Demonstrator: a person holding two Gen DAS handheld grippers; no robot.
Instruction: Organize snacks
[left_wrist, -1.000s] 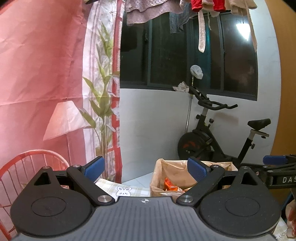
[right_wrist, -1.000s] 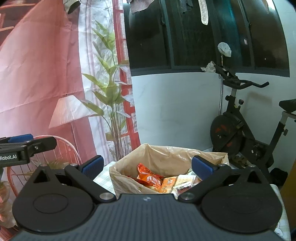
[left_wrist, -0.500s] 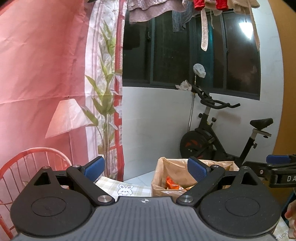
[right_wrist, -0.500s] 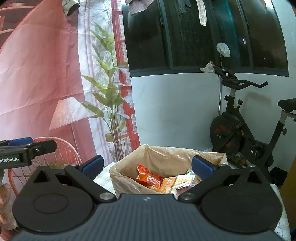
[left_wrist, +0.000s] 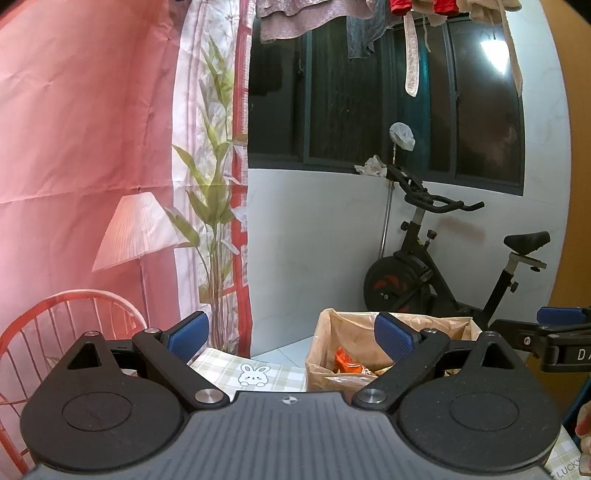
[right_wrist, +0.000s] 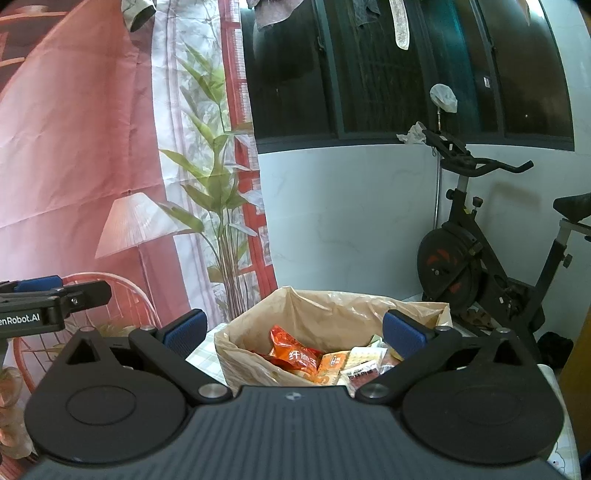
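Lettering "enRobot.AI" on left claw (right_wrist: 51, 295); "LUCKY" on tablecloth (left_wrist: 565, 469).

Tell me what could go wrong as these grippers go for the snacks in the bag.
The thin plastic liner over the box could snag on a blue pad of the open right gripper and lift with it. The snacks lie jumbled, so closing on the orange packet might pinch its neighbour too. The left gripper hovers close and could bump in.

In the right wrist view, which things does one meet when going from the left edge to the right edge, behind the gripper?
Black tip of the other (left) gripper → printed white lampshade on the pink backdrop → printed green leafy plant → crumpled brown paper bag of snack packets → black exercise bike.
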